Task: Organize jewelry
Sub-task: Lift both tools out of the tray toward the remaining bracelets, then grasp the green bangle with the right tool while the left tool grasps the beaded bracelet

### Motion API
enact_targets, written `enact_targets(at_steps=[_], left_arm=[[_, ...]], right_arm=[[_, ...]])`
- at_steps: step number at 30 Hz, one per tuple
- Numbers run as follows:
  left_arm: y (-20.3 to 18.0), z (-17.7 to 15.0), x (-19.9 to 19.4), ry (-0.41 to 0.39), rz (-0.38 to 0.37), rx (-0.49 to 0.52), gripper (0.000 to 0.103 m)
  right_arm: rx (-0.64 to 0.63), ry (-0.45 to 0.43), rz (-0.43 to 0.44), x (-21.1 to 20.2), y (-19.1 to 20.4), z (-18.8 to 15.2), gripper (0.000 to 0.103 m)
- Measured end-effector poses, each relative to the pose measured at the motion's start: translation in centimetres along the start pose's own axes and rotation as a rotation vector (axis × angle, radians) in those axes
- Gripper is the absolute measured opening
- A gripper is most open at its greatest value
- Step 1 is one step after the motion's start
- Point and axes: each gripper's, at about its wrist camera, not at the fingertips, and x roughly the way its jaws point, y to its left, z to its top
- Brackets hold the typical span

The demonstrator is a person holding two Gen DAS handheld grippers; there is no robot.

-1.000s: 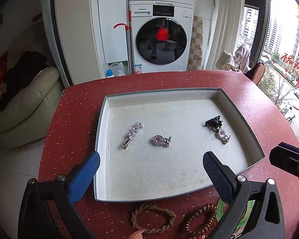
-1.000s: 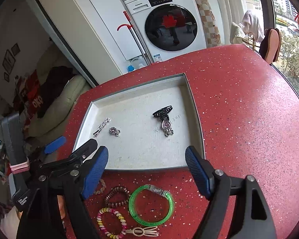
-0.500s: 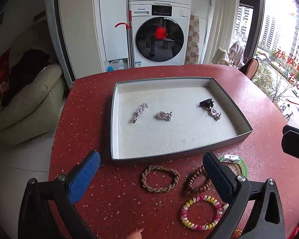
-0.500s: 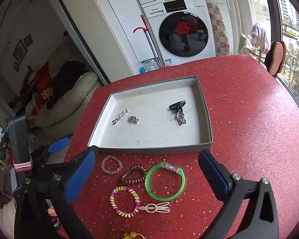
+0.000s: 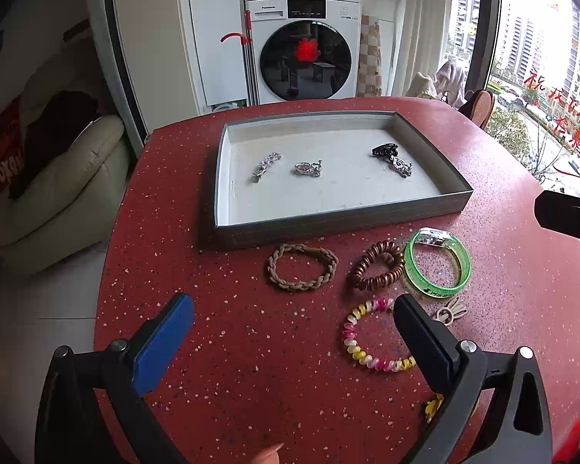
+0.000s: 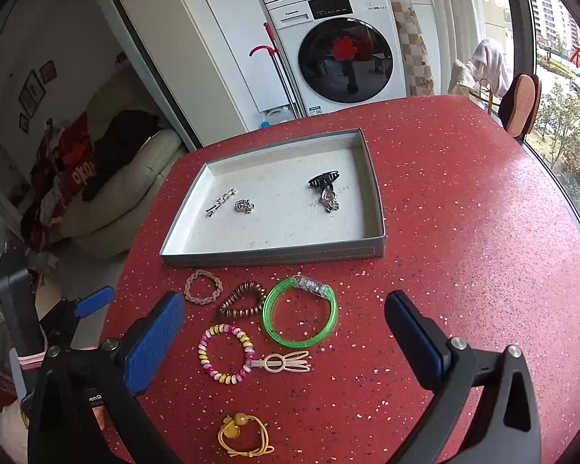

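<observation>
A: Start at the left. What is the left gripper (image 5: 290, 317) doing?

B: It hangs over the near part of the red tabletop (image 5: 220, 332), jaws wide apart, holding and touching nothing. The multicolour bead bracelet (image 5: 371, 344) lies under its right finger.

A: And the tray?

B: The grey tray (image 6: 274, 253) sits in the middle of the tabletop, farther away. Inside, from left to right: a long sparkly clip (image 6: 221, 202), a small silver charm (image 6: 244, 205), then a black claw clip (image 6: 323, 178) with a silver pendant (image 6: 330, 200) touching its near side.

A: What is outside the tray?

B: A row just beside its near wall: a braided tan bracelet (image 6: 203, 287) at left, a brown coil hair tie (image 6: 240, 300), then a green bangle (image 6: 300, 312) on the right. Nearer lies the bead bracelet, with a cream hairpin (image 6: 286, 362) touching its right side. Nearest of all is a yellow hair tie (image 6: 244, 435).

A: The right gripper (image 6: 284, 321)?

B: Also spread wide, clamping nothing, hovering over those loose pieces on the near tabletop. The left gripper shows at its far left edge.
</observation>
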Motion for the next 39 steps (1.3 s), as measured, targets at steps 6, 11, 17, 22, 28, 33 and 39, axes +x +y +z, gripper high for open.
enact_targets(at_steps=[6,11,17,22,28,33,39], left_arm=[[0.9,-2.2,0.2,0.027,0.015,-0.047,0.103],[1.3,-3.4,1.4,0.087,-0.019,-0.087,0.103],[0.3,-3.7,2.5,0.121,-0.028,-0.120,0.103],[-0.6,-3.3,3.5,0.131,-0.016,-0.132,0.103],[-1.1,-3.2,4.6,0.140,0.004,-0.136,0.103],[-1.5,-3.3,5.4,0.151,0.033,-0.112,0.102],[-2.0,-3.1,5.5,0.138,0.037,-0.087,0.097]], right_arm=[[-0.002,0.041,-0.011,0.5,-1.1,-1.8,0.103],[0.000,0.085,-0.042,1.4,-2.0,-3.4,0.103],[-0.010,0.115,-0.095,2.7,-2.6,-4.3,0.103],[0.000,0.118,-0.122,3.4,-3.1,-3.9,0.103],[0.021,0.120,-0.144,4.5,-3.4,-3.2,0.103],[0.007,0.139,-0.158,6.1,-2.9,-3.0,0.102],[-0.025,0.166,-0.193,8.1,-2.0,-2.7,0.087]])
